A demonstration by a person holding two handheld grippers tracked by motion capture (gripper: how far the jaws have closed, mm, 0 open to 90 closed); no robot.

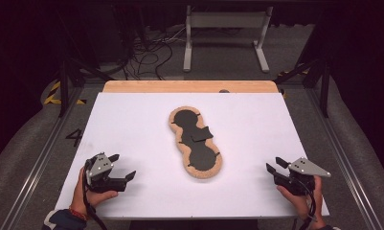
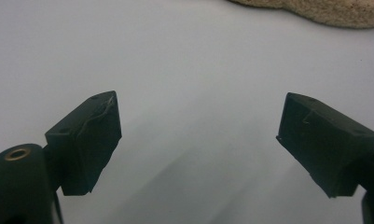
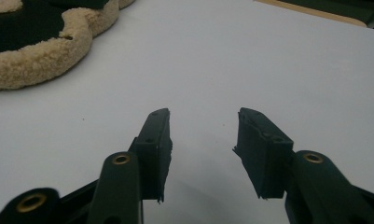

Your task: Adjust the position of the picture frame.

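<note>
A long peanut-shaped pad (image 1: 195, 143) with a tan fleecy rim and black inner panels lies near the middle of the white board (image 1: 132, 120). A small black flap sticks out on its right side. My left gripper (image 1: 122, 166) rests at the board's front left, open and empty, held by a hand. The left gripper view has its jaws (image 2: 201, 100) wide apart over bare white surface, with the pad's fleecy edge (image 2: 315, 9) at the top. My right gripper (image 1: 275, 164) sits at the front right, open with nothing between the jaws (image 3: 203, 114). The pad (image 3: 40, 56) lies to its upper left.
A wooden strip (image 1: 189, 86) runs along the board's far edge. Beyond it, on the grey floor, stand a white metal frame (image 1: 226, 28) and a tangle of cables (image 1: 151, 52). Dark rails flank the table on both sides.
</note>
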